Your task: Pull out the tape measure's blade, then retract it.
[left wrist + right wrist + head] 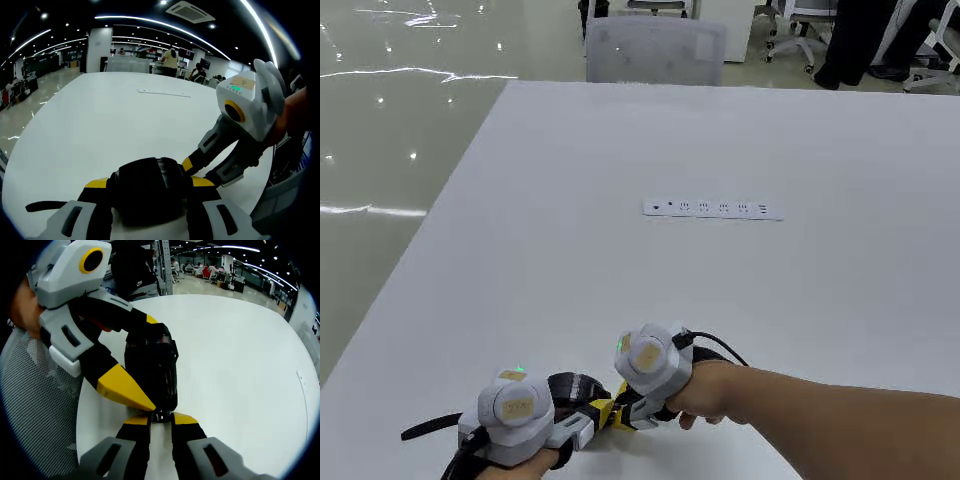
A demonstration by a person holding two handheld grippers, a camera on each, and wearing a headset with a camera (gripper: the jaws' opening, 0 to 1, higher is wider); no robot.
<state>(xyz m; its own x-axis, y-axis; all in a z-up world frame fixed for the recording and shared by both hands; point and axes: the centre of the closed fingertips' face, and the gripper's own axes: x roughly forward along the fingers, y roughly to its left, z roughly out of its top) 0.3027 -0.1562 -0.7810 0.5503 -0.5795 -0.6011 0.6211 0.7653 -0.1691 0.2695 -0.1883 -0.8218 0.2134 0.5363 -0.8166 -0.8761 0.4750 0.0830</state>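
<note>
Head view: tape measure [576, 388] mostly hidden behind both grippers; blade not made out. Black ribbed case sits on table [720, 120], well nearer person than power strip [712, 209]. Tab end faces right gripper [161, 417]; strap [428, 428] trails opposite way. Left gripper [150, 182] jaws clamp case sides; right gripper jaws pinch small dark tab [161, 415] at case edge.
</note>
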